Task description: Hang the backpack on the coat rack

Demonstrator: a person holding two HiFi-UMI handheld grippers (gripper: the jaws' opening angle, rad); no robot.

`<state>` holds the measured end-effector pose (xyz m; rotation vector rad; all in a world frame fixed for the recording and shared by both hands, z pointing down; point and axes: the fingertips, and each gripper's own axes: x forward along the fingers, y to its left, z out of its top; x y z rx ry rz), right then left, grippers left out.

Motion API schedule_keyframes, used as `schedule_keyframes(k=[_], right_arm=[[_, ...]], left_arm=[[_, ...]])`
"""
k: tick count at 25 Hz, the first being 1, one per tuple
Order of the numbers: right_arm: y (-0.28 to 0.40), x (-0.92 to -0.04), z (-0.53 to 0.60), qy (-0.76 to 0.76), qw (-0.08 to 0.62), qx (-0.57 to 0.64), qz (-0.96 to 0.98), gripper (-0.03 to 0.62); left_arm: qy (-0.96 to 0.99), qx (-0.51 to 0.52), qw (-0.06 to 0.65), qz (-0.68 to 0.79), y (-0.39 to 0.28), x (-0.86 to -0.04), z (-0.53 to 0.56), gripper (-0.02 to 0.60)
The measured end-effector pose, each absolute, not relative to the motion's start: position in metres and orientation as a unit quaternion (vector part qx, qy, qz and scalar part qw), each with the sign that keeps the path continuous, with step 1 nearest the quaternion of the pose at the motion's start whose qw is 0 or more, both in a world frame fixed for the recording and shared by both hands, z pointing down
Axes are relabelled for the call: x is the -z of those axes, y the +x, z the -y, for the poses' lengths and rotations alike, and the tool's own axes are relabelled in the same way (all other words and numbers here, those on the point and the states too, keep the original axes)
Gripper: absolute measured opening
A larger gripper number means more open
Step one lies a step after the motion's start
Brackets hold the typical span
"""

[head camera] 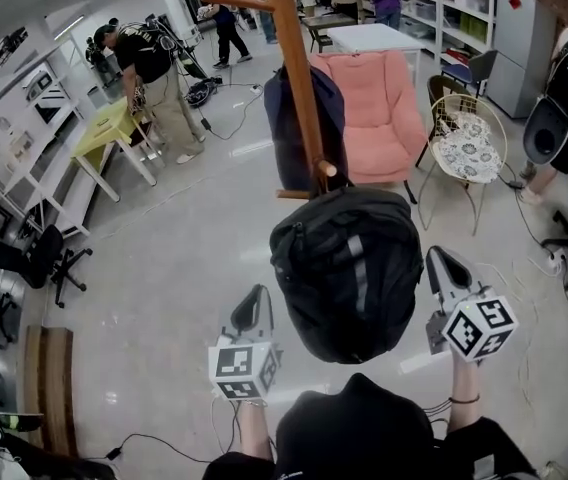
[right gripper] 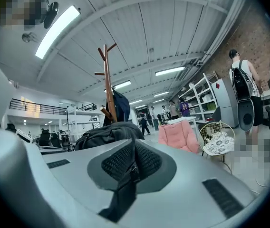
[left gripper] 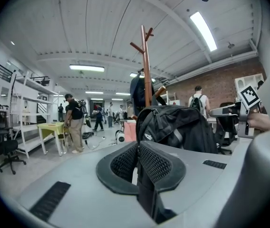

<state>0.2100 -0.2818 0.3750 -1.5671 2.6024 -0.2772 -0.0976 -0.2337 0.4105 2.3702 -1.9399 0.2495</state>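
Left gripper [head camera: 252, 306] jaws closed on a black strap [left gripper: 147, 194]. Right gripper [head camera: 444, 266] jaws closed on the other strap [right gripper: 120, 194]. Backpack [head camera: 349, 273] hangs between the two grippers, off the floor, just in front of the coat rack [head camera: 299, 78]. Dark jacket [head camera: 286, 133] hangs on the rack. Pink armchair [head camera: 376, 108] stands behind.

The backpack [head camera: 349, 273] was matt black woven cloth. The coat rack [head camera: 299, 78] was smooth, lightly glossy brown wood. Behind the coat rack, the armchair [head camera: 374, 108] was soft pink plush; the floor [head camera: 164, 268] below it shone, grey and smooth.
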Motion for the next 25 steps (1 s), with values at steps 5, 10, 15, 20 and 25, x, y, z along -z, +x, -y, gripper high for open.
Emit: schedule_keyframes(k=[5, 10, 15, 20, 25], right_arm=[[0.215, -0.376, 0.278, -0.517, 0.047, 0.083, -0.851, 0.018], [0.216, -0.378, 0.277, -0.518, 0.046, 0.072, -0.851, 0.014], [0.215, -0.382, 0.277, -0.509, 0.048, 0.070, -0.857, 0.014], [0.215, -0.383, 0.275, -0.508, 0.038, 0.064, -0.858, 0.012], [0.220, -0.385, 0.278, -0.510, 0.042, 0.062, -0.857, 0.012]], left_arm=[[0.766, -0.066, 0.021, 0.639, -0.101, -0.407, 0.226, 0.021], [0.765, -0.056, 0.010, 0.641, -0.100, -0.406, 0.224, 0.017], [0.763, -0.057, 0.009, 0.644, -0.101, -0.411, 0.224, 0.017], [0.762, -0.064, 0.006, 0.644, -0.103, -0.412, 0.222, 0.015], [0.763, -0.067, 0.005, 0.643, -0.099, -0.415, 0.224, 0.015]])
